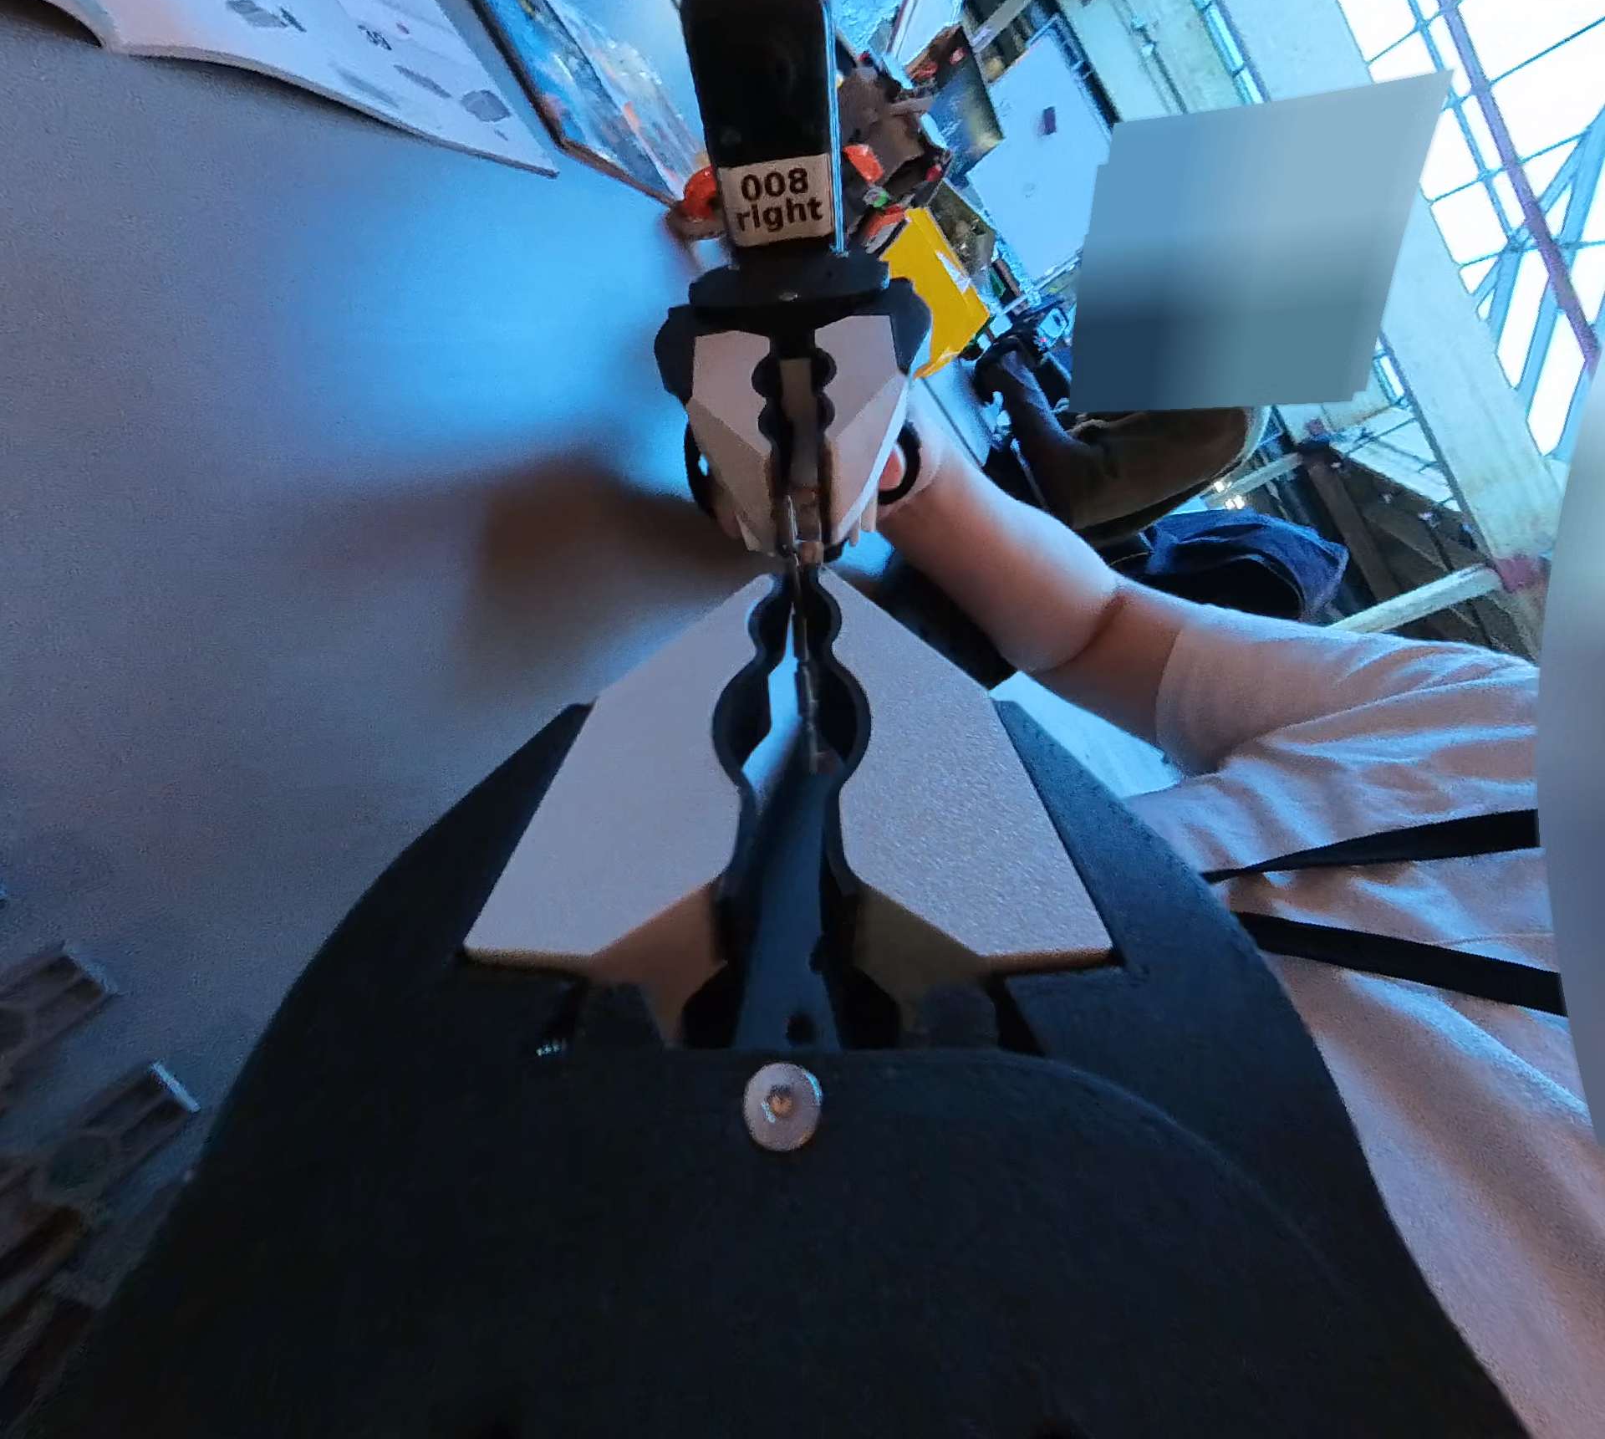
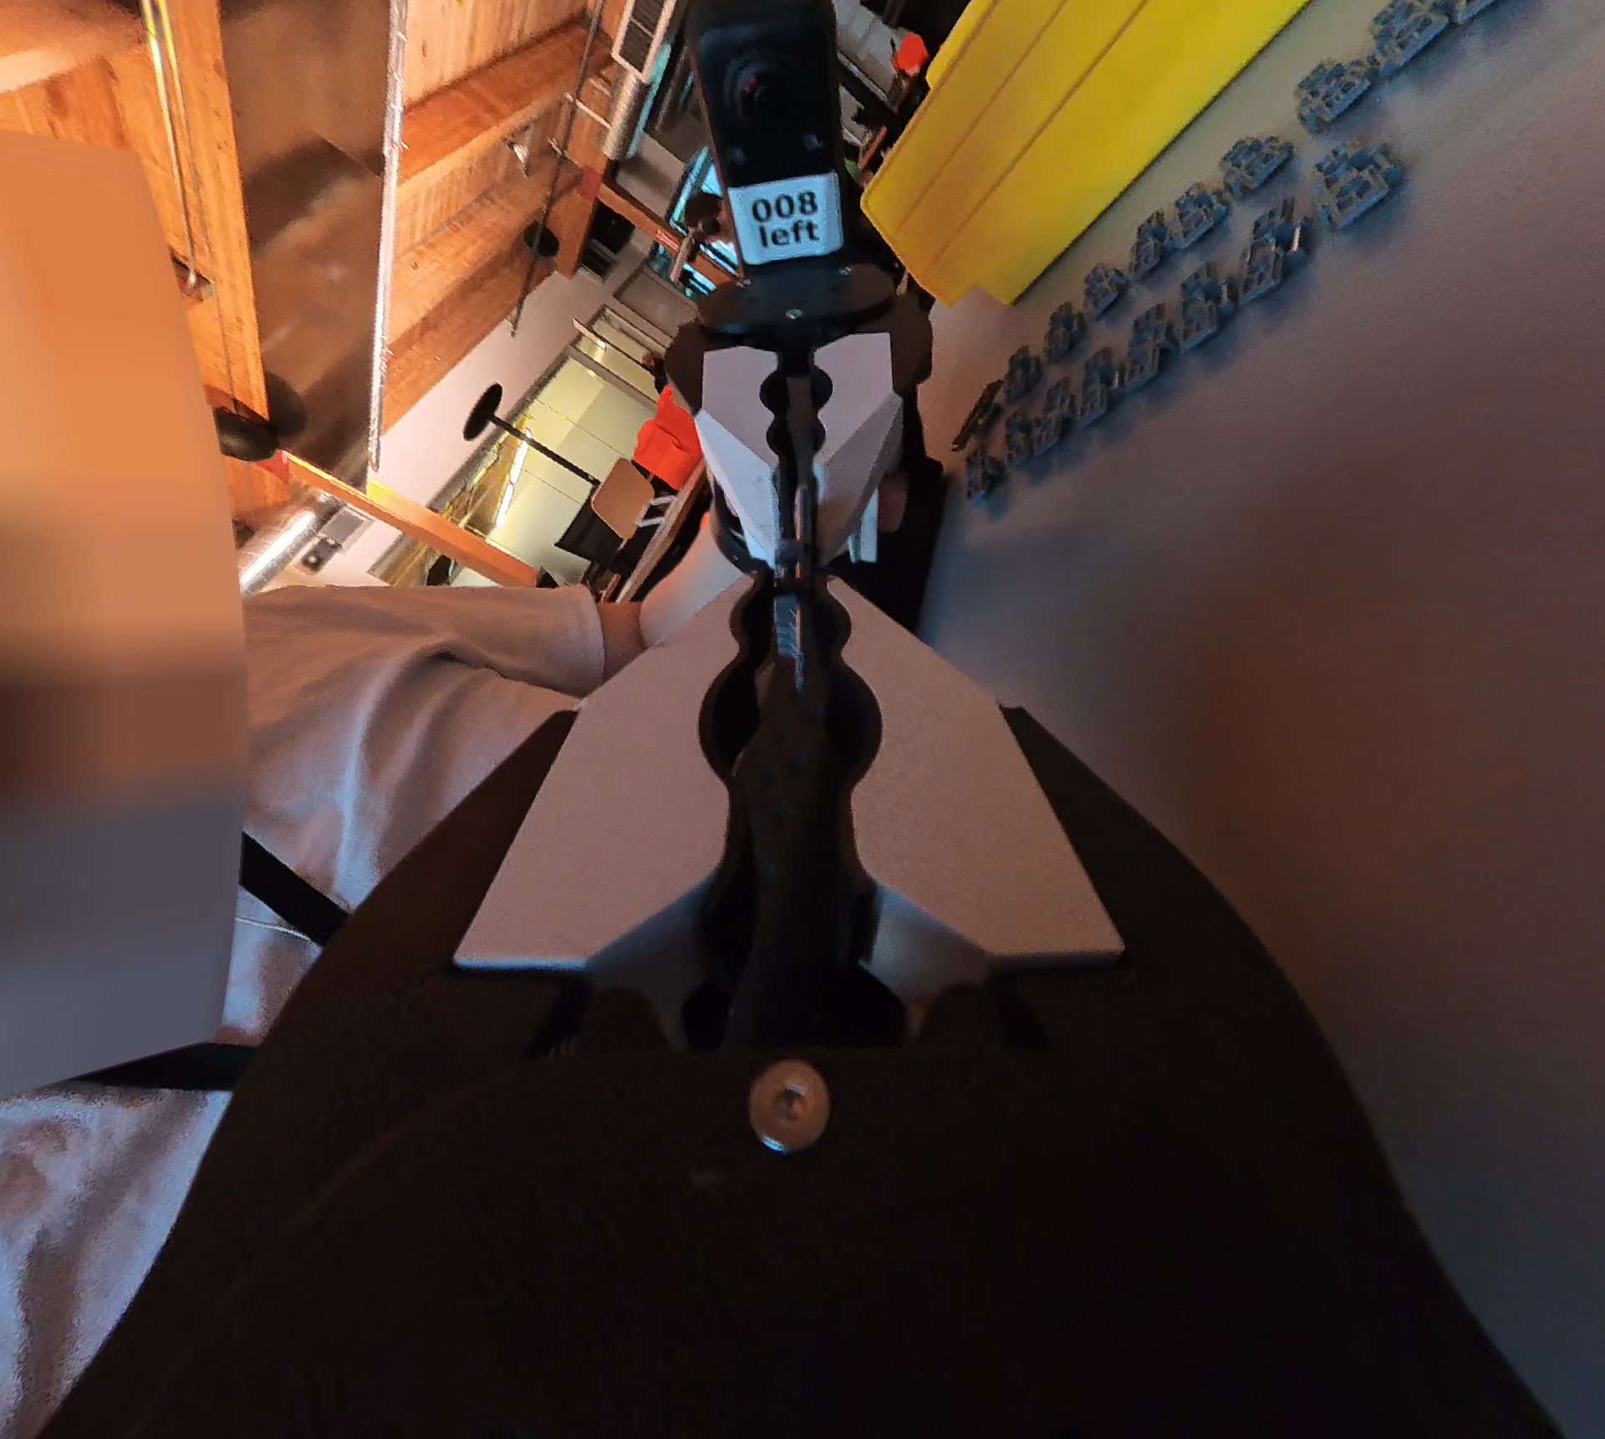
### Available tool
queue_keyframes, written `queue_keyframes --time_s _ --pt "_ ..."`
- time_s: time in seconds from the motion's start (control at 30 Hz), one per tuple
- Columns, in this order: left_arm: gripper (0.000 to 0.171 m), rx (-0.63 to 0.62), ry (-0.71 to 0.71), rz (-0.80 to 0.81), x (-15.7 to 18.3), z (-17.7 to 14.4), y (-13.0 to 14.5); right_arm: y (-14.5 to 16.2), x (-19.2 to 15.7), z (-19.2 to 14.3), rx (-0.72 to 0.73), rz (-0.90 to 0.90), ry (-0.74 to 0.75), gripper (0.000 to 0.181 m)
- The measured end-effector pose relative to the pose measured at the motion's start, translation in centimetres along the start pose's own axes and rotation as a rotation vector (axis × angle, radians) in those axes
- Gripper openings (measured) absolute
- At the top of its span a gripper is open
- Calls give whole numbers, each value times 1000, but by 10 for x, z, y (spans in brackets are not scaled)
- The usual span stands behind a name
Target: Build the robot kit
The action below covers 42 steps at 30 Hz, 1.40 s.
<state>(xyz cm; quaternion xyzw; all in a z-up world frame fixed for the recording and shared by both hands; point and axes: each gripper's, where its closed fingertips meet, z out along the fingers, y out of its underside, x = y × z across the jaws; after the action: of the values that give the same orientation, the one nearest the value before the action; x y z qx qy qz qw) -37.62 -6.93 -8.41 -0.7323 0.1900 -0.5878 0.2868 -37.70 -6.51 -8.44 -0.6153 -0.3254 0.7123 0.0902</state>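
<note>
Slender dark strip, studded along its length, ran between two tools that met tip to tip above the grey tabletop. The left hand-held gripper had its pale fingers drawn narrow around the near end of the dark strip. Directly ahead of it, nose to nose, the right hand-held gripper was pinched just as narrowly on the far end. The strip was therefore clear of the tabletop, bridging the small gap between the two pairs of fingertips.

Judging by that mirrored pose, each end was clamped so that the thin piece was held steady in line. A single pinch would probably have let so slim a part swing or twist.

A person's bare forearm reached in behind the right hand-held gripper, with a pale shirt sleeve beyond it.

Ahead and to the left of the left hand-held gripper, an open printed booklet lay flat on the tabletop, probably where it could be read. To the right of the right hand-held gripper, small grey brick-built pieces were laid out in two rows, seemingly so each could be picked singly. A yellow tray lay past them, farther ahead.
</note>
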Motion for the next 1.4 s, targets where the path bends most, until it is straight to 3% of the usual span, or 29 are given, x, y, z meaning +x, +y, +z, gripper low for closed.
queue_keyframes --time_s 0.3,0.43,0.5,0.57,0.6,0.63,0.77,0.97,1.03,1.1,1.17,1.2,1.23,1.3,1.4 --pt "0 170 -2 -13 -1 -17 -16 -19 -4 0 108 -12 -27 18" --pt "0 232 34 -16 3 -26 -23 -16 -3 18 31 -51 -27 0" --pt "2 269 70 -35 5 -32 -27 -21 -4 23 47 -44 -47 0" --pt "38 324 103 -57 6 -38 -34 -26 -2 26 75 -38 -53 0" --pt "50 349 104 -51 6 -41 -37 -27 -1 28 83 -46 -45 0" --pt "50 360 88 -38 4 -43 -38 -29 0 29 93 -63 -35 0" --pt "36 370 50 -38 -2 -45 -41 -40 0 33 165 -126 -4 0" --pt "34 390 10 -23 -8 -48 -46 -39 5 49 154 -143 12 0" --pt "6 367 8 16 -5 -48 -44 -39 6 55 150 -150 18 0" --pt "6 368 -36 61 -6 -51 -45 -40 6 57 157 -159 19 0" --pt "6 420 -19 55 2 -61 -52 -42 -1 60 161 -175 -22 4" --pt "6 484 14 51 10 -74 -59 -46 -4 59 168 -197 -27 15" --pt "5 540 41 51 18 -88 -64 -52 -4 55 183 -246 8 24" --pt "6 576 39 50 27 -112 -67 -67 12 46 192 -400 180 24" --pt "6 566 -49 106 40 -141 -65 -75 57 38 21 -633 500 17"
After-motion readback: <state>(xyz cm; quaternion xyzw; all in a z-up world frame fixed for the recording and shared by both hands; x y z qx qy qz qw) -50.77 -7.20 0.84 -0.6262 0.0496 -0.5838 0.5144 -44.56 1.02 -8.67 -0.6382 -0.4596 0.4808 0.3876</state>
